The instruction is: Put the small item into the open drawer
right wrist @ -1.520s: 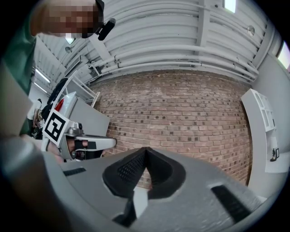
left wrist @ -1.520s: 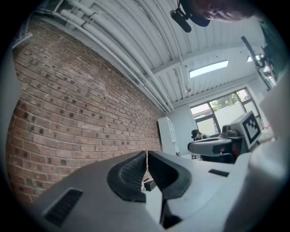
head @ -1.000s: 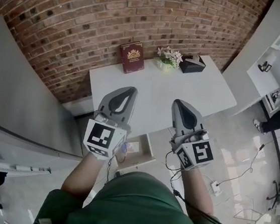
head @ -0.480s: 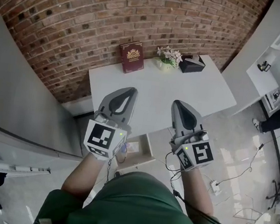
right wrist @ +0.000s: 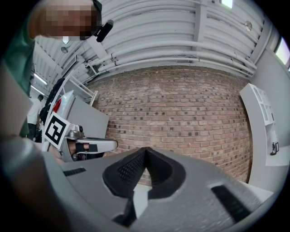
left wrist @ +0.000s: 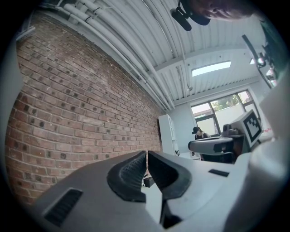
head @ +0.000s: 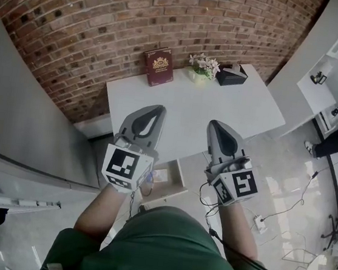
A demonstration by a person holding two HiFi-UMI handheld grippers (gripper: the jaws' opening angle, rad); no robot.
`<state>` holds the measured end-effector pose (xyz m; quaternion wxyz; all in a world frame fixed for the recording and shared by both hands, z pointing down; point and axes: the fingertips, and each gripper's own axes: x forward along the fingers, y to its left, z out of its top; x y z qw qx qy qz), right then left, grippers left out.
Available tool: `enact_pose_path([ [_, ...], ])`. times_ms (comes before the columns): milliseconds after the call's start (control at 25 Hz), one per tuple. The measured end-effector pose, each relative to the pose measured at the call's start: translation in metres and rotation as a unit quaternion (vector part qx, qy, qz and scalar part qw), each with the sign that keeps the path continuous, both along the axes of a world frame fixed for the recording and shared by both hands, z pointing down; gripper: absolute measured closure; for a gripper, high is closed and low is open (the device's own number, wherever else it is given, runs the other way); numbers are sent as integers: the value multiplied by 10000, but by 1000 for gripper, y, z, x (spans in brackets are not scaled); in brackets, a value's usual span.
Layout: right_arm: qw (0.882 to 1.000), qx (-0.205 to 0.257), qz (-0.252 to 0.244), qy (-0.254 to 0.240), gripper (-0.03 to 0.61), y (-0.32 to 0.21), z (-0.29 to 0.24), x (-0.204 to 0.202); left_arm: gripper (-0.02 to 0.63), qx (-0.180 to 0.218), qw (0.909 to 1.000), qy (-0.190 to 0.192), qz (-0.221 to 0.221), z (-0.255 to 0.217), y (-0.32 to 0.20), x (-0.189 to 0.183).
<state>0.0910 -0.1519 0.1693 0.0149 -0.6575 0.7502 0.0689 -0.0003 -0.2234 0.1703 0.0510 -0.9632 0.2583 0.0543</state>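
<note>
My left gripper [head: 157, 108] and right gripper [head: 214, 123] hang side by side over the near edge of the white table [head: 190, 112]. Both point toward the brick wall. Each is shut with nothing between its pads, as the left gripper view [left wrist: 146, 154] and the right gripper view [right wrist: 145, 150] show. Below them, under the table's near edge, the open drawer [head: 178, 178] sticks out toward me. Something small and pale lies in it, half hidden by the left gripper. I cannot tell which thing is the small item.
Along the table's far edge stand a dark red book [head: 159, 67], a small pot of white flowers [head: 203, 66] and a black box [head: 232, 76]. A grey partition [head: 17, 125] runs along the left. Cables [head: 268, 220] lie on the floor at the right.
</note>
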Motion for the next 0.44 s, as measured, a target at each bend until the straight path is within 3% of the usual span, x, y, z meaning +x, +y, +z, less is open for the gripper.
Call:
enact_pose_path([
  [280, 10000, -33, 3, 14, 575, -3, 2, -4, 601, -56, 10000, -15, -2, 5, -4, -3],
  [440, 9996, 200, -107, -163, 575, -6, -5, -13, 601, -80, 10000, -8, 12, 7, -8, -6],
])
